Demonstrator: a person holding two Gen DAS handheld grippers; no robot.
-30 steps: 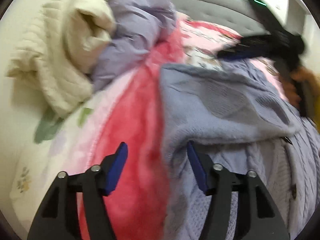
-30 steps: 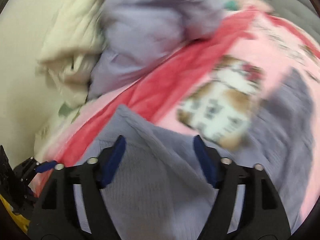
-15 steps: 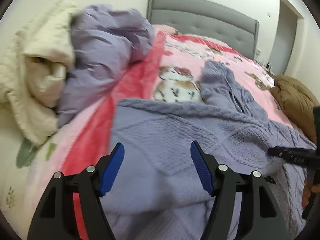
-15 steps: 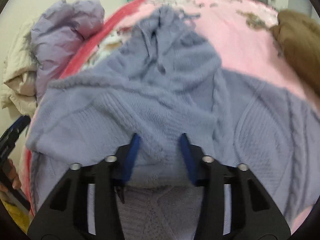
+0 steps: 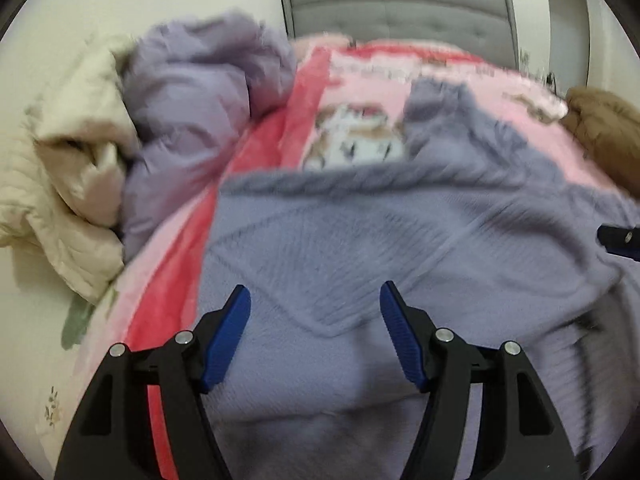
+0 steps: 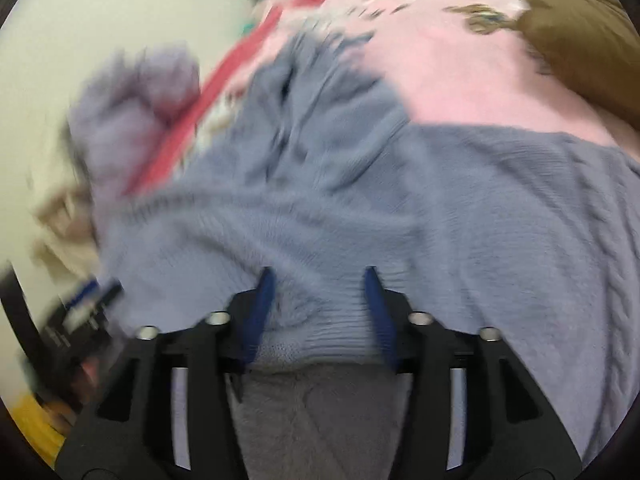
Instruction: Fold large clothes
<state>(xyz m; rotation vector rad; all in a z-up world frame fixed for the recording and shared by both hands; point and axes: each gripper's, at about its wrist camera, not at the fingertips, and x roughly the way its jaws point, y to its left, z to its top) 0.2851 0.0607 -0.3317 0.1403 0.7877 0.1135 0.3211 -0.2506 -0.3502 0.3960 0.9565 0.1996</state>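
Right wrist view shows your right gripper [image 6: 318,312] with jaws opening around a ribbed fold of the soft, limp lavender sweater [image 6: 460,208] spread across the bed [image 6: 452,76]; grab thick hems, while your left gripper [image 5: 316,336] hovers wide, empty.

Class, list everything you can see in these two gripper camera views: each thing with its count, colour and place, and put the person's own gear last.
Lavender knitted sweater: one, spread across the near bed, a sleeve trailing toward the headboard.
Pink plush blanket with red border: one, covering the bed under the sweater.
Crumpled lilac garment: one, left of the blanket.
Cream quilted garment: one, far left by the wall.
Brown padded garment: one, far right on the blanket.
Grey tufted headboard: one, at the back.
Left gripper: black with blue pads, open above the sweater.
Right gripper: black, blue pads, jaws opening, sweater's ribbed edge between them.
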